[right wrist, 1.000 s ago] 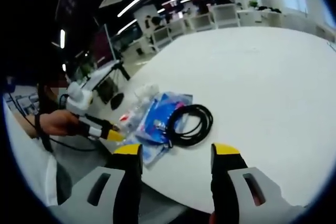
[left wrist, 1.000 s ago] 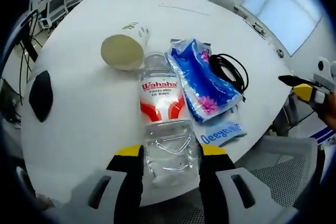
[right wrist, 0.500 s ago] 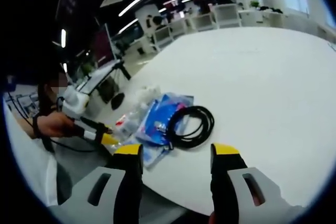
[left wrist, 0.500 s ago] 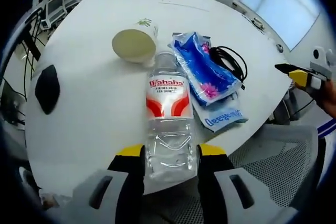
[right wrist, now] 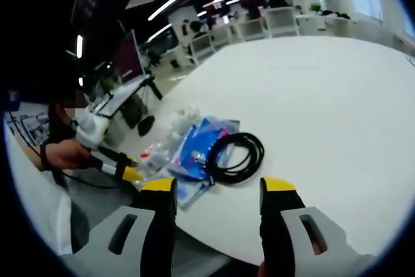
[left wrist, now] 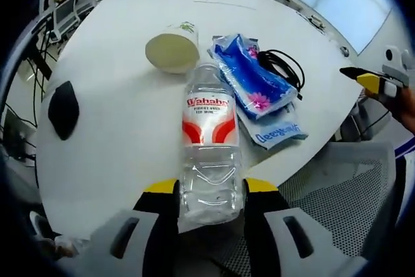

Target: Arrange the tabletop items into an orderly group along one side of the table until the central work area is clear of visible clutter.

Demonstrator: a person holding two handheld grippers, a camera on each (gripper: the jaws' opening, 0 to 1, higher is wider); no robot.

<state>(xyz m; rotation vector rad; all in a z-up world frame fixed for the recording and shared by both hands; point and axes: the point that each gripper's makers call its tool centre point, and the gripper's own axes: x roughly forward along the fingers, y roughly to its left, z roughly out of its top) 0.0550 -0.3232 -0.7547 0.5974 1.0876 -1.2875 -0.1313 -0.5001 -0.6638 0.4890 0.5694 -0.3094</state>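
Fingers of my left gripper (left wrist: 209, 194) pinch the base of a clear water bottle (left wrist: 209, 139) lying on the white table (left wrist: 117, 128), its neck pointing straight away from my fingertips toward a tipped paper cup (left wrist: 172, 50); just right of the bottle lie a blue packet (left wrist: 253, 79) and a coiled black cable (left wrist: 285, 72), and a dark mouse (left wrist: 63, 109) sits well off to the left. Ahead of my right gripper (right wrist: 217, 192), whose fingers stand spread with nothing between them, the same cable (right wrist: 237, 157) and blue packet (right wrist: 201, 147) lie near the table edge
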